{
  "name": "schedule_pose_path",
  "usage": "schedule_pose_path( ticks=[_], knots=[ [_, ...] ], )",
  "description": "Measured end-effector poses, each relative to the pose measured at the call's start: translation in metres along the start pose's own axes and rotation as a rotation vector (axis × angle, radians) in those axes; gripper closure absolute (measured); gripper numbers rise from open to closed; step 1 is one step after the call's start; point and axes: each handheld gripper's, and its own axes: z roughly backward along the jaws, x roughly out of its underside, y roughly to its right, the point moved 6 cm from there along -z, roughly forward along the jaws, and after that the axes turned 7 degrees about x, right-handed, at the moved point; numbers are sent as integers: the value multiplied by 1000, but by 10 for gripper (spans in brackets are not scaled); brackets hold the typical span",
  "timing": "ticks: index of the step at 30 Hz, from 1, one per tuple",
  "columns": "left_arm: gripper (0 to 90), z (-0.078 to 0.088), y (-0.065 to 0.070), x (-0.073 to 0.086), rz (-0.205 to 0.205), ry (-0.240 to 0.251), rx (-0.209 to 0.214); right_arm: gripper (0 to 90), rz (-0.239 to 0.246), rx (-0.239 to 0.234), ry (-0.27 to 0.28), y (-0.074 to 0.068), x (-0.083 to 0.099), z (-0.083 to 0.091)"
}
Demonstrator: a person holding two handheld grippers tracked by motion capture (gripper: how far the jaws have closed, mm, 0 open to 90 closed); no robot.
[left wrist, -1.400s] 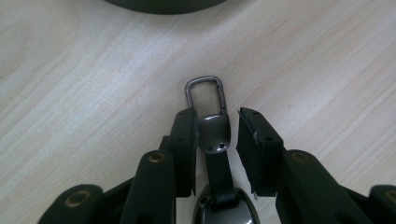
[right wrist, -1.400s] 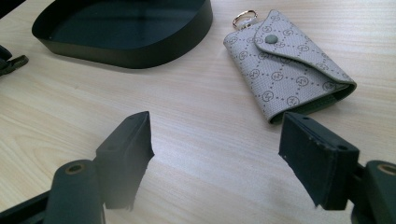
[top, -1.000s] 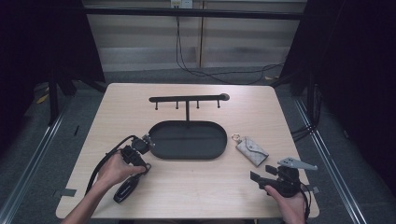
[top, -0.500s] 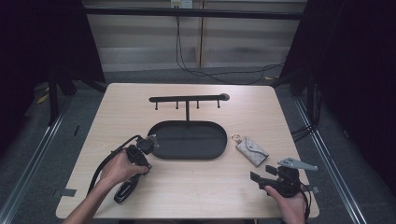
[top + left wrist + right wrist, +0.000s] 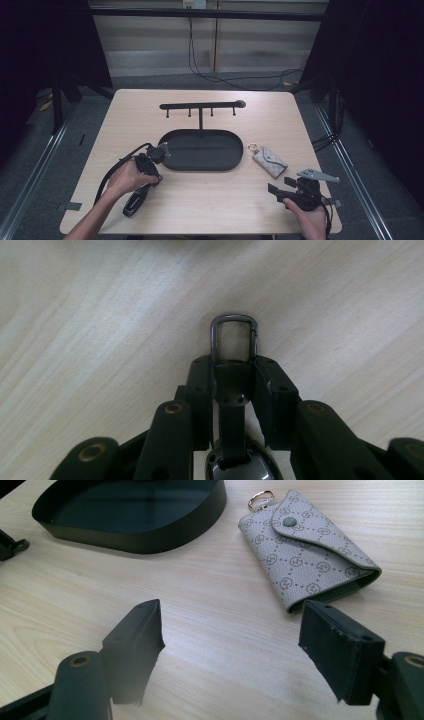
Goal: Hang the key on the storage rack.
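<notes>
In the left gripper view my left gripper is shut on a short black strap. A grey metal clasp sticks out past the jaws over the wood, and a round dark fob hangs behind them. In the high view the left gripper sits at the left end of the black oval tray. My right gripper stands open with nothing between its jaws, just short of a grey patterned key pouch with a gold ring. The right gripper is near the table's front right, close to the pouch.
A black rack with several hooks stands behind the tray. The tray's wall lies far left in the right gripper view. Cables run across the floor behind the light wooden table.
The left hand and gripper have edged slightly right, toward the tray's end. The right gripper has not moved.
</notes>
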Motion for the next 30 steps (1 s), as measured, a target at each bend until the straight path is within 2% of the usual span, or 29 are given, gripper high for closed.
schedule_pose_path(
  ticks=[1,5,13,18,19,24,30],
  knots=[
    [708,1,-1,0,-7,4,4,253,-3,0,-1,0,0,-1],
    [708,10,0,1,13,37,42,253,-8,-2,-4,1,0,-2],
    [708,30,-3,7,2,102,58,253,-6,1,-1,0,0,-1],
    [709,47,-2,10,7,123,41,253,-3,1,-2,0,0,-1],
    [709,54,-2,10,5,144,48,253,-3,0,0,0,0,0],
    [709,69,-2,13,-4,174,48,253,-5,0,1,1,0,1],
    [709,82,-2,16,-11,188,49,253,-14,2,-6,1,0,-1]
  ],
)
